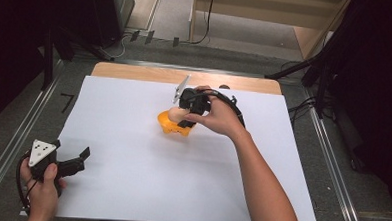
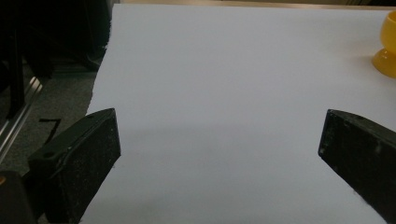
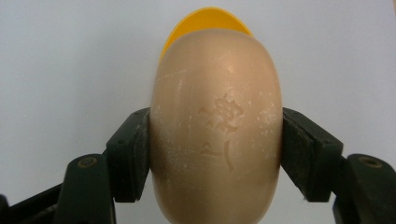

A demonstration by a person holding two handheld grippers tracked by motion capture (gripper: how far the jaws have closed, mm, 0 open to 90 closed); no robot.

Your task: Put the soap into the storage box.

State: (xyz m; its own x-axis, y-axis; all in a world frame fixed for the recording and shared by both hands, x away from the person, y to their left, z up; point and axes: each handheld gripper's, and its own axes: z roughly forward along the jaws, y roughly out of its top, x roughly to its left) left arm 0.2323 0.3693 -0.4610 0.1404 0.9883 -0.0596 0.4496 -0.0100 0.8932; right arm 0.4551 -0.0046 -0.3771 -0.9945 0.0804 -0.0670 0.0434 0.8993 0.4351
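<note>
The yellow cup [image 3: 205,21] is mostly hidden behind the soap bar [image 3: 217,126] in the right gripper view, a curved rim peeking above it; in the left gripper view the cup [image 2: 386,46] is cut off at the frame edge, glossy, with a rounded foot; the high view places it mid-surface on the white sheet [image 1: 132,138], the right gripper [image 1: 186,112] just over it; its jaws pinch the smooth, beige, oval soap, stamped with a faint mark, by its sides; the left gripper [image 1: 76,160] rests near the sheet's corner, jaws spread wide.
</note>
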